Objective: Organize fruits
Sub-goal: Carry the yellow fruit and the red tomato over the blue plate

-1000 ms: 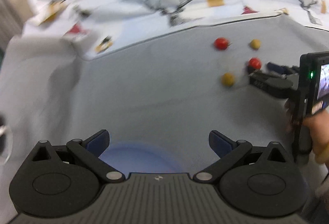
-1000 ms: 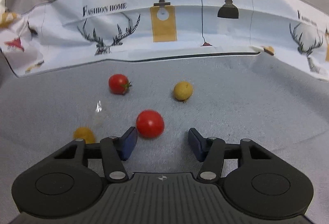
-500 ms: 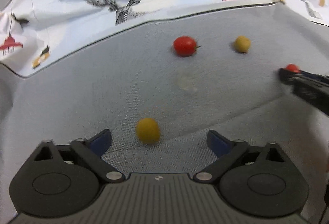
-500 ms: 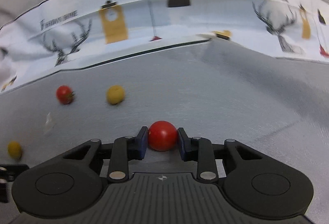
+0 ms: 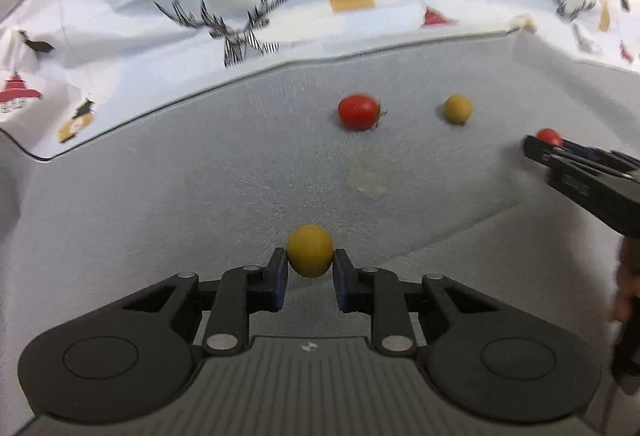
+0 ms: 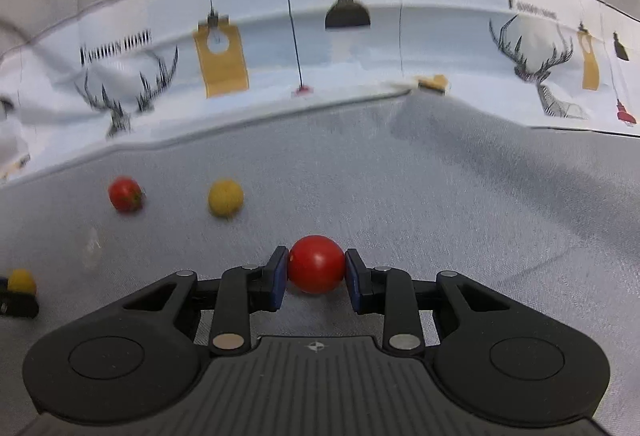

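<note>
My left gripper (image 5: 310, 272) is shut on a yellow cherry tomato (image 5: 310, 250) just above the grey cloth. My right gripper (image 6: 316, 272) is shut on a red cherry tomato (image 6: 316, 263); it also shows at the right edge of the left wrist view (image 5: 549, 140), with the red tomato (image 5: 548, 135) at its tips. A second red tomato (image 5: 358, 111) (image 6: 125, 193) and a second yellow tomato (image 5: 457, 108) (image 6: 225, 197) lie loose on the cloth farther back. The left gripper's tips and its yellow tomato (image 6: 21, 280) show at the left edge of the right wrist view.
The grey cloth (image 5: 200, 196) is bordered at the back by a raised white printed fabric (image 5: 240, 16) with deer and lamp prints. A small clear wet-looking patch (image 5: 366, 172) lies on the cloth between the tomatoes. A fold runs across the cloth at the right (image 5: 460, 232).
My left gripper has moved in and shut on the yellow tomato. My right gripper shut on the red tomato a second ago and keeps holding it, now a little farther right.
</note>
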`<state>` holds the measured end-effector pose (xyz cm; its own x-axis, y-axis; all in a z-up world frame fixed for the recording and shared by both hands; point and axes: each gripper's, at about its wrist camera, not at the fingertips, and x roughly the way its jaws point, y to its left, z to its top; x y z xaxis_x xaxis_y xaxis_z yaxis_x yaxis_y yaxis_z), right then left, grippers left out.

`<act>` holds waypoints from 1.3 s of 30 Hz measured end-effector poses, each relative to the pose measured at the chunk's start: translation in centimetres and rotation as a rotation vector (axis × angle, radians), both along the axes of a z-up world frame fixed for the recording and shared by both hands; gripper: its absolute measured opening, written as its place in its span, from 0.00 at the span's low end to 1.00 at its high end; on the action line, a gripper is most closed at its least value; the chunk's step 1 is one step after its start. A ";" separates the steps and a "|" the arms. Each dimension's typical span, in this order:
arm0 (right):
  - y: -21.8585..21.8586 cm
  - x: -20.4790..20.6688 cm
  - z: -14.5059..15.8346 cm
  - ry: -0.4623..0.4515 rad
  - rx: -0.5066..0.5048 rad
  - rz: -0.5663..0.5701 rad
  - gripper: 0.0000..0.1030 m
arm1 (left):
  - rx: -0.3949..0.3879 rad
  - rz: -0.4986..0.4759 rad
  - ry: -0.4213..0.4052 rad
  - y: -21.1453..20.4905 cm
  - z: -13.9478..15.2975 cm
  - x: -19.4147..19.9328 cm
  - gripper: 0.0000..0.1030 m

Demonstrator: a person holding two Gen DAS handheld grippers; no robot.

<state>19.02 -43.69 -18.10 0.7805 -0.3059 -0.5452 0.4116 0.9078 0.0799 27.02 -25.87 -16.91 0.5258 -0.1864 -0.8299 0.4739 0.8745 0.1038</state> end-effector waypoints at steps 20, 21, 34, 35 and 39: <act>20.9 -24.2 13.5 -0.027 0.104 0.333 0.31 | -0.118 0.098 -0.062 18.0 16.2 -22.2 0.25; 22.1 -24.8 14.1 -0.035 0.105 0.357 0.31 | -0.123 0.106 -0.062 18.9 16.4 -23.0 0.25; 33.6 -30.1 17.8 -0.051 -0.042 0.578 0.31 | -0.217 0.183 -0.131 27.3 17.6 -32.1 0.25; 34.0 -30.3 17.9 -0.048 -0.051 0.582 0.31 | -0.224 0.187 -0.142 27.7 17.8 -32.5 0.25; 35.2 -29.9 18.1 -0.037 -0.070 0.574 0.31 | -0.245 0.191 -0.197 28.9 18.7 -33.4 0.25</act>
<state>-10.93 -8.54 -0.02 0.8500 0.1379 -0.5085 -0.1507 0.9885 0.0163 -6.35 3.03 1.75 0.7158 -0.2500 -0.6521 0.2917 0.9554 -0.0461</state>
